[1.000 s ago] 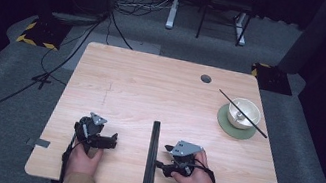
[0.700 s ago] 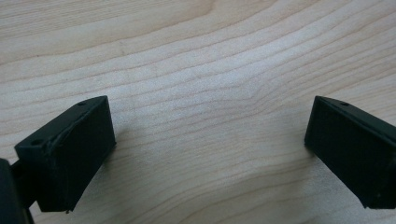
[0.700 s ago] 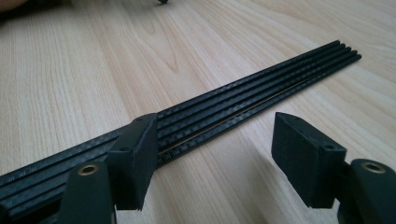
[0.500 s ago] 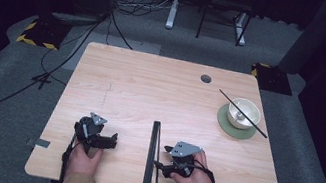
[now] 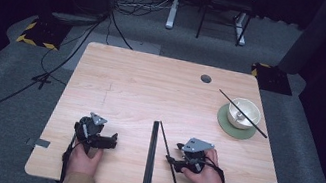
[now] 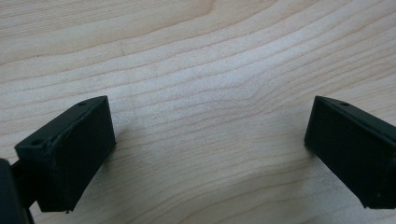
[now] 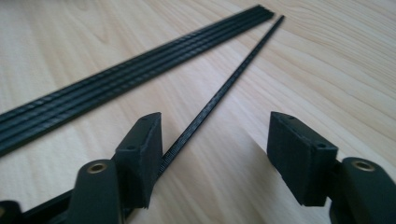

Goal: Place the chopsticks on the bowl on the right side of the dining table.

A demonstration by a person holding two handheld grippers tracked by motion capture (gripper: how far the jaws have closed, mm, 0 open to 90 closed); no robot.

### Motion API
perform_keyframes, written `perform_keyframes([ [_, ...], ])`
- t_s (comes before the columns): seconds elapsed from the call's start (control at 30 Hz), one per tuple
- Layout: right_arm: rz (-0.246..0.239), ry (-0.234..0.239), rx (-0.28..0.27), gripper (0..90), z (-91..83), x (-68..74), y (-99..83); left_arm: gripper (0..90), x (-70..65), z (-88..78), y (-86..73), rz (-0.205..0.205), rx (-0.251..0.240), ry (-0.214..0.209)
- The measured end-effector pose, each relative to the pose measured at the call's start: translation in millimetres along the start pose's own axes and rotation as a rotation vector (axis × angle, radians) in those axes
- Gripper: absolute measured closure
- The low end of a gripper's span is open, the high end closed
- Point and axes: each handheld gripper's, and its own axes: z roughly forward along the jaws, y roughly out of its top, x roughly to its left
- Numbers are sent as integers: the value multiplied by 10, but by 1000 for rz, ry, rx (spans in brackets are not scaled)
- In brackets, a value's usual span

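In our right tongs point(image 7: 215, 154) a single black rod point(image 7: 219, 95) runs between the jaws against the left one; they have just been narrowing but stay apart. Beside it lies the bundle of rods point(image 5: 151, 155). Our left tongs point(image 6: 210, 154) gape over bare wooden table point(image 5: 141, 87). Farther off, a bowl point(image 5: 243, 113) carries another rod point(image 5: 243, 114); grey floor beyond.
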Motion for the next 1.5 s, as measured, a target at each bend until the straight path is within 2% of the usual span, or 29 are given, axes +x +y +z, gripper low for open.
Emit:
perform_keyframes([
  [0.03,0,0,0,377,0,0,0,20,0,0,0,0,0,0],
  [0.07,23,-2,2,397,-16,-78,-29,20,-3,3,-1,-3,-3,0],
  [0.2,47,-21,-3,453,-60,-199,-63,20,-4,4,-2,-3,-5,2],
  [0.33,56,-26,1,503,-83,-252,-72,20,-3,3,-2,-2,-3,1],
  [0.4,19,-33,15,576,-96,-283,-61,20,-3,2,-3,-3,-3,-2],
  [0.47,14,-29,20,647,-106,-284,-53,20,-3,2,-3,-3,-3,-2],
  [0.67,29,-34,30,751,-120,-332,-51,20,-3,2,-3,-3,-3,-2],
  [0.7,18,-39,32,769,-121,-351,-51,20,-3,2,-3,-3,-3,-2],
  [0.77,24,-37,34,779,-123,-361,-51,20,-3,2,-3,-2,-3,-2],
  [0.8,41,-41,33,815,-123,-392,-54,20,-3,2,-3,-3,-3,-2],
  [1.1,100,-88,57,863,-163,-447,-58,20,-4,2,-4,-3,-3,-2],
  [1.2,85,-87,61,867,-179,-487,-70,20,-3,2,-3,-3,-3,-3],
  [1.37,91,-84,57,869,-187,-502,-81,20,-3,2,-3,-3,-3,-2],
  [1.5,81,-67,54,869,-239,-513,-64,20,-4,2,-3,-4,-3,-4],
])
